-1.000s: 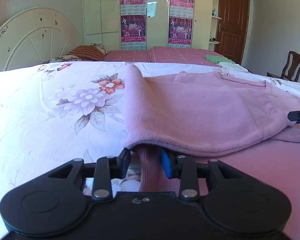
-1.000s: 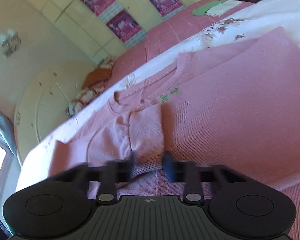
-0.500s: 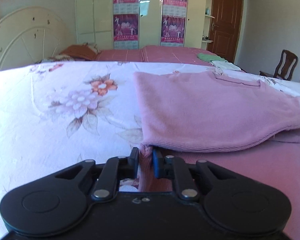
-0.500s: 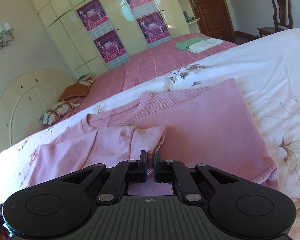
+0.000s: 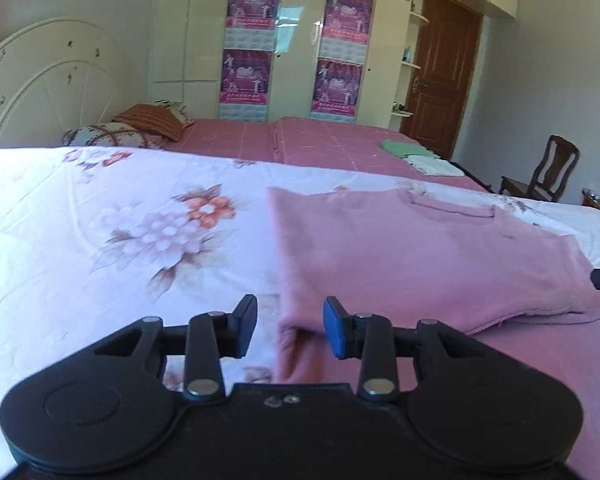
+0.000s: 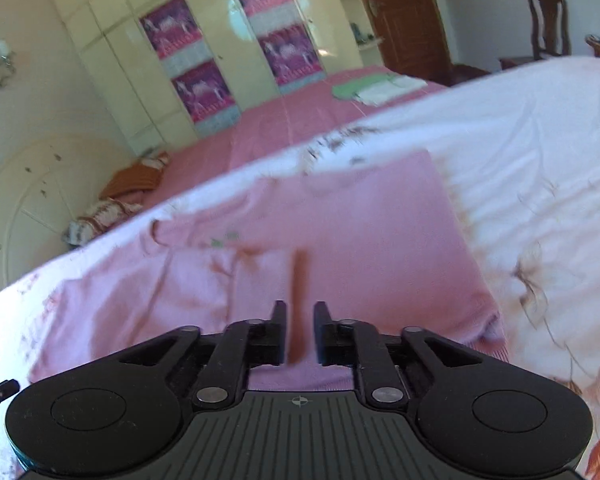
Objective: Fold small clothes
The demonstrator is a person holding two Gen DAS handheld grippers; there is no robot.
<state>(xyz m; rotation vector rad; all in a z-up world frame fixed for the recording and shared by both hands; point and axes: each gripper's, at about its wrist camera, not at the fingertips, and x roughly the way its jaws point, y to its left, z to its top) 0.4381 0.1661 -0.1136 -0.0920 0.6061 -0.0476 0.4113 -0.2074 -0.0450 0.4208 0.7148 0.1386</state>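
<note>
Two grippers: left gripper (image 5: pixel 290 326) and right gripper (image 6: pixel 300 330), fingers spread, holding nothing.
Sweater: pink sweater (image 5: pixel 420 256) lies folded on the flowered bedsheet (image 5: pixel 100 240).
Writing: wardrobe posters (image 5: pixel 246 40), text unreadable.

Bright daylight washes the bed (image 5: pixel 80 240) nearly white along its left edge in the left wrist view. Window glare glints on the glossy wardrobe doors (image 5: pixel 296 28). The right wrist view is smeared with motion blur over the pink sweater (image 6: pixel 340 232). Fisheye bending curves both frames, with dark corners.
</note>
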